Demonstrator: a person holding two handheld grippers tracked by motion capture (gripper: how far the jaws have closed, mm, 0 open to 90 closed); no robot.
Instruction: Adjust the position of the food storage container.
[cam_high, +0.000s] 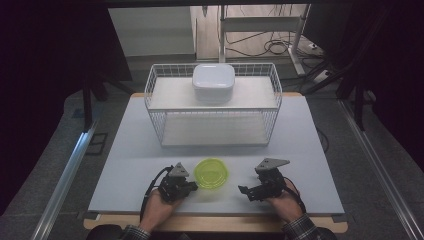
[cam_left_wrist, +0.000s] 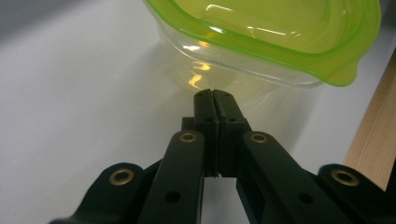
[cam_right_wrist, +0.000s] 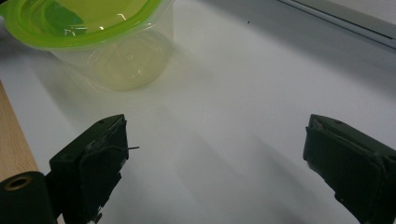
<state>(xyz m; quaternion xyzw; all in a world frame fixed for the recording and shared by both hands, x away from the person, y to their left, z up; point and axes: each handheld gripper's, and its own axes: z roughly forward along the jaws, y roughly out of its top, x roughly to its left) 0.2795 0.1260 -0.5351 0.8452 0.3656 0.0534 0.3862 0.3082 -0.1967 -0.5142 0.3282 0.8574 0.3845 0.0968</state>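
Near the front edge of the table (cam_high: 130, 150), about midway along it: a clear container with a lime-green lid (cam_high: 211, 174), upright, lid on, a small tab jutting from the lid's rim in the left gripper view.

Just left of it, the left gripper (cam_high: 192, 186), clenched, jaws pressed flat together with nothing between them. In the left gripper view, the closed tips right up against the clear lower wall of the container, under the overhang of the green rim; whether touching or only a sliver apart, cannot tell. Held in the person's left hand (cam_high: 161, 204), entering from the front edge.

To the right of the container, the right gripper (cam_high: 243, 190), released, jaws spread wide and empty, pointing toward the container but clearly apart from it. In the right gripper view, bare table surface between the two black pads, the container farther off at upper left. Held in the person's right hand (cam_high: 283, 204), plaid cuff at the wrist. Grey three-cornered plate on top of each gripper.

Toward the back edge of the table: a white wire basket rack (cam_high: 214, 105), spanning the middle of that edge, with an upper shelf and an open lower level. On the upper shelf, centred: a white lidded box (cam_high: 214, 81), rounded corners, upright.

Light wooden strip along the front edge of the table, seen beside the container in both gripper views.
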